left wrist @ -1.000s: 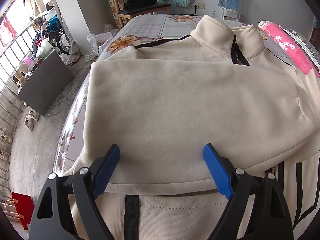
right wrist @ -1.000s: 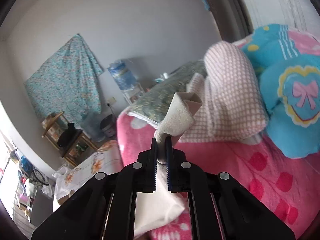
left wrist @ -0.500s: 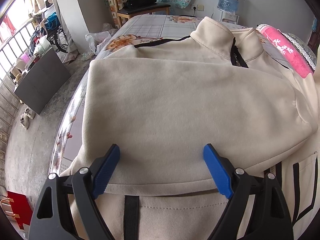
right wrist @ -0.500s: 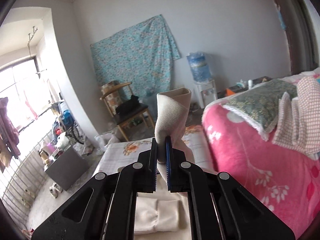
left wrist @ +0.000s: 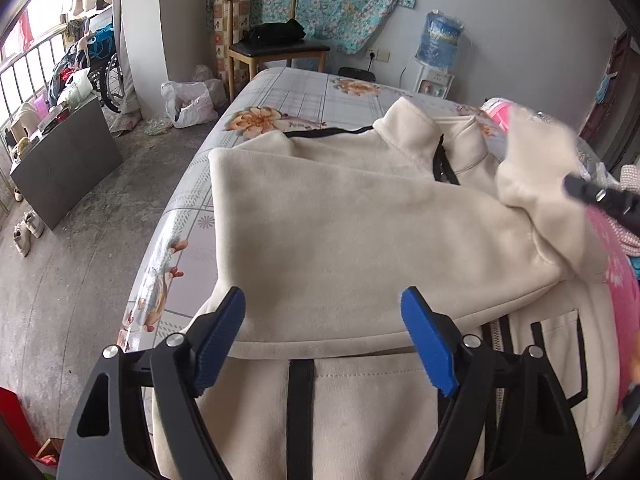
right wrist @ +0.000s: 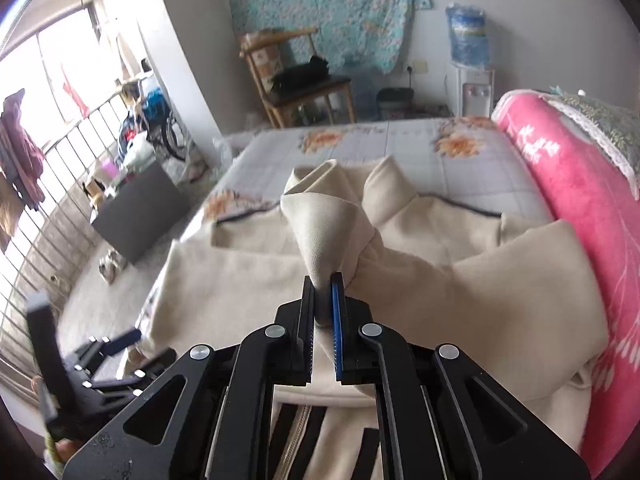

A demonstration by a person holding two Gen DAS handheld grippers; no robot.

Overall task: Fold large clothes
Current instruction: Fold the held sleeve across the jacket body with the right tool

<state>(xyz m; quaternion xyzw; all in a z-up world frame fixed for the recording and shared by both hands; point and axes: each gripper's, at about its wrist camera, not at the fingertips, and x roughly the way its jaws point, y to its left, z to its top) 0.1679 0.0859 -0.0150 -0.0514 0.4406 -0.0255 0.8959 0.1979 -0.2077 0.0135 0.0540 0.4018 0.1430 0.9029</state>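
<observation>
A cream jacket [left wrist: 360, 232] with black trim lies on the bed, collar at the far end, with one sleeve folded flat across its chest. My left gripper [left wrist: 324, 320] hovers above the folded sleeve's near edge. Its jaws are closing, wide apart, and no cloth is between the blue pads [left wrist: 224, 332]. It also shows at the lower left of the right wrist view, as the left gripper [right wrist: 100, 352]. My right gripper [right wrist: 323, 284] is shut on the other sleeve's cuff [right wrist: 324, 216] and holds it raised over the jacket [right wrist: 240, 280]. In the left wrist view, the right gripper [left wrist: 576, 188] and cuff [left wrist: 536, 160] appear blurred at the right.
The bed [left wrist: 296, 96] has a floral grey sheet, and its left edge drops to a concrete floor. A pink blanket [right wrist: 580, 184] lines the right side. Beyond the bed stand a wooden chair [left wrist: 276, 48] and a water dispenser [left wrist: 436, 60]. A grey cabinet [left wrist: 68, 160] stands at the left.
My right gripper swung from over the pink bedding to above the jacket, carrying the cuff, and now shows in the left wrist view. My left gripper drew back and up, its jaws slightly narrower.
</observation>
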